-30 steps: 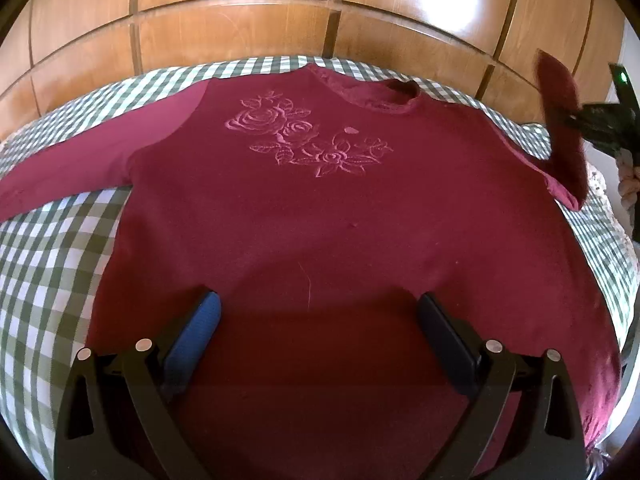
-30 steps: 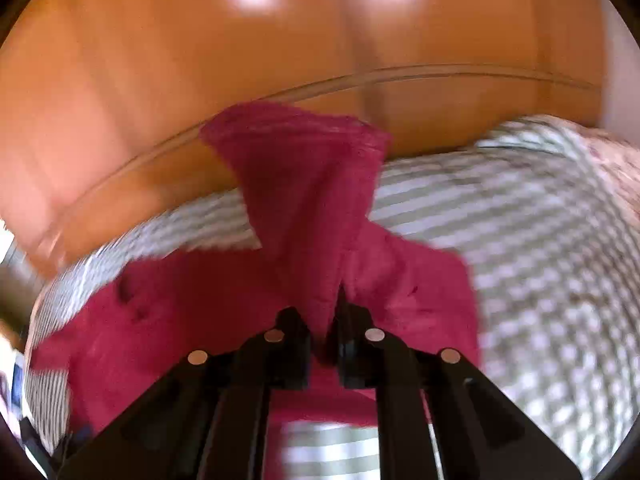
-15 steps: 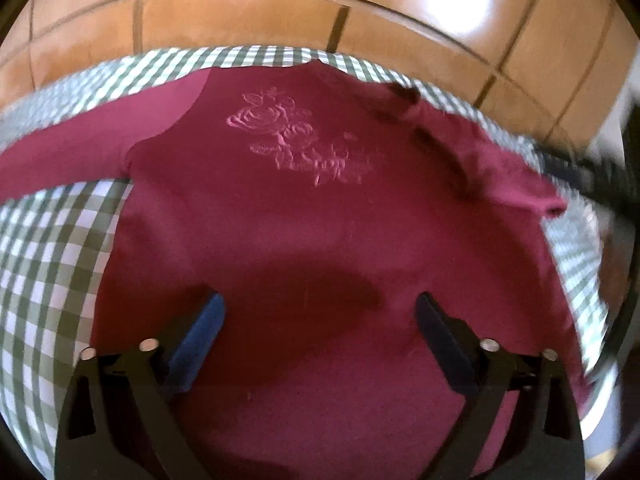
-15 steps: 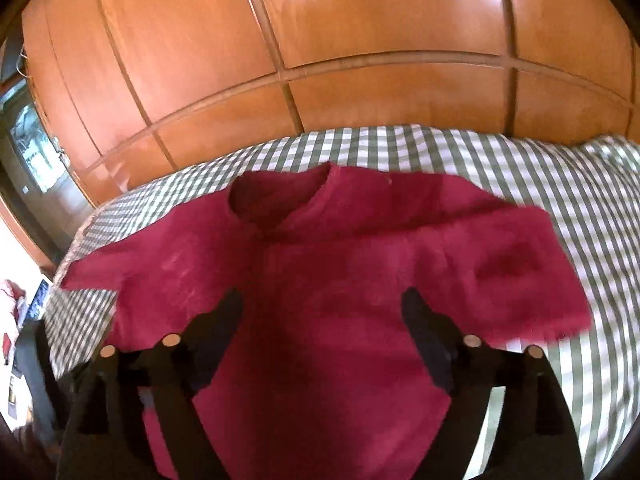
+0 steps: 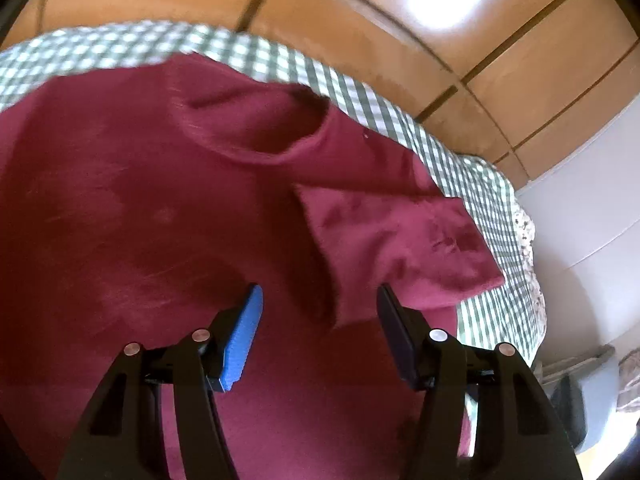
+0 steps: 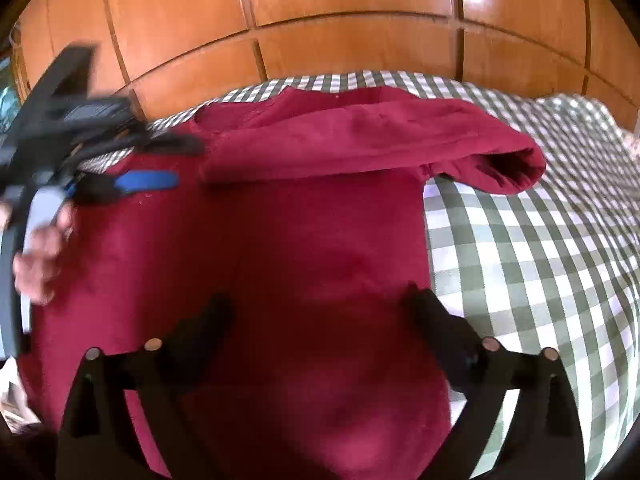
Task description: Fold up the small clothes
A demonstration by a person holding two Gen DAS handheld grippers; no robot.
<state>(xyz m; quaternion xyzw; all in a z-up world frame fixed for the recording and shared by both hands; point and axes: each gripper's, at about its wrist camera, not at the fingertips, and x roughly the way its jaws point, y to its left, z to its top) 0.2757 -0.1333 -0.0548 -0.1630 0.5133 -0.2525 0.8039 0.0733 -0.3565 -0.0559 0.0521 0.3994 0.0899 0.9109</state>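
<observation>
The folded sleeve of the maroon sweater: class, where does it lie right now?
The folded sleeve lies across the upper chest of the maroon sweater just below the neckline, its cuff overhanging the right edge onto the checked cloth.

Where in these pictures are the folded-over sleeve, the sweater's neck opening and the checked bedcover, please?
folded-over sleeve (image 5: 392, 240), left wrist view, on its flat middle.
neck opening (image 5: 280, 120), left wrist view, on the collar's inside.
checked bedcover (image 6: 520, 264), right wrist view, on bare cloth right of the sweater.
</observation>
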